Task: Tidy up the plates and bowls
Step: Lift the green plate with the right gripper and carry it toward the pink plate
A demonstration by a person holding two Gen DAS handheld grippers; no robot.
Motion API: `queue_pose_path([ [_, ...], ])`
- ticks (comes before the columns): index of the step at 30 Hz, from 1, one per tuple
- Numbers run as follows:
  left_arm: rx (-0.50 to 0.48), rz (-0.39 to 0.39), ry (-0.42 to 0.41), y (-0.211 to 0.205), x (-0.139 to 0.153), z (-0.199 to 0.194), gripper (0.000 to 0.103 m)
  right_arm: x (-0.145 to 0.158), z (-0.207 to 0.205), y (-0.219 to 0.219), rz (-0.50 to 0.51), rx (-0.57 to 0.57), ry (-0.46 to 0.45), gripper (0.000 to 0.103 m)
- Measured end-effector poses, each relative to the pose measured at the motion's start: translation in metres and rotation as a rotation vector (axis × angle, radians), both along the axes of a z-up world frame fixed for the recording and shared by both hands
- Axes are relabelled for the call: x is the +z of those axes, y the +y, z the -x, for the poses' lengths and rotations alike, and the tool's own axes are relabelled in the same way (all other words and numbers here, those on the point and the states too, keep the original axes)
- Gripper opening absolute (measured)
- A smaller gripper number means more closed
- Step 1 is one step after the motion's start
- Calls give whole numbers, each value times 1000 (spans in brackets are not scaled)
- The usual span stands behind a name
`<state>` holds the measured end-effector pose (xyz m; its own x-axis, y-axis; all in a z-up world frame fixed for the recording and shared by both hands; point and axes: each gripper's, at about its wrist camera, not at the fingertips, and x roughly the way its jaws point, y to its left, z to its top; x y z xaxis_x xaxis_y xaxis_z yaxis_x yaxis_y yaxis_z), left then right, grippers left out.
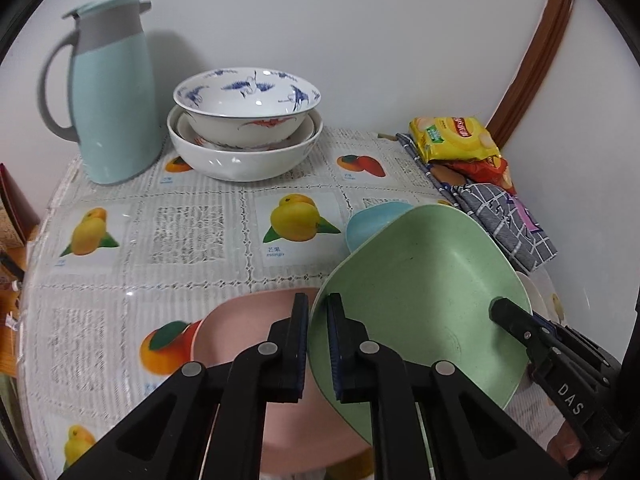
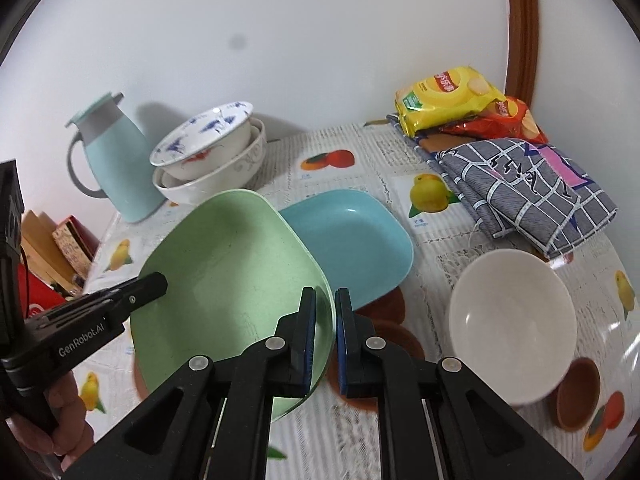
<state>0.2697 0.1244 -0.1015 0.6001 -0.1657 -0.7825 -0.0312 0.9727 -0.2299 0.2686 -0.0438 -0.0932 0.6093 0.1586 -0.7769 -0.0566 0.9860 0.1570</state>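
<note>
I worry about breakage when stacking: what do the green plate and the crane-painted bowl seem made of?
The green plate looks like matte plastic or plant-fibre composite: dull surface, tiny dark flecks, soft rounded-square rim. Probably not fragile. The crane-painted bowl looks like glazed ceramic, likely porcelain: glossy white with sharp highlights and painted blue birds. It sits nested in a larger white bowl, equally glossy.

Green plate [image 1: 420, 276] between both tongs, tilted

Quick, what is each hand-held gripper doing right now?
Left hand-held gripper: shut on the green plate, gripping its rim.
Right hand-held gripper: shut on the same green plate, at the opposite rim.
</note>
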Motion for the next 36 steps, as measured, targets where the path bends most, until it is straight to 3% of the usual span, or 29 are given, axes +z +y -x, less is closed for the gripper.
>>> queue_pose_path([
  [17, 30, 10, -30, 20, 12, 60, 10, 23, 56, 22, -45, 11, -51, 6],
  [36, 40, 20, 30, 47, -19, 75, 10, -1, 69, 52, -36, 22, 6, 6],
])
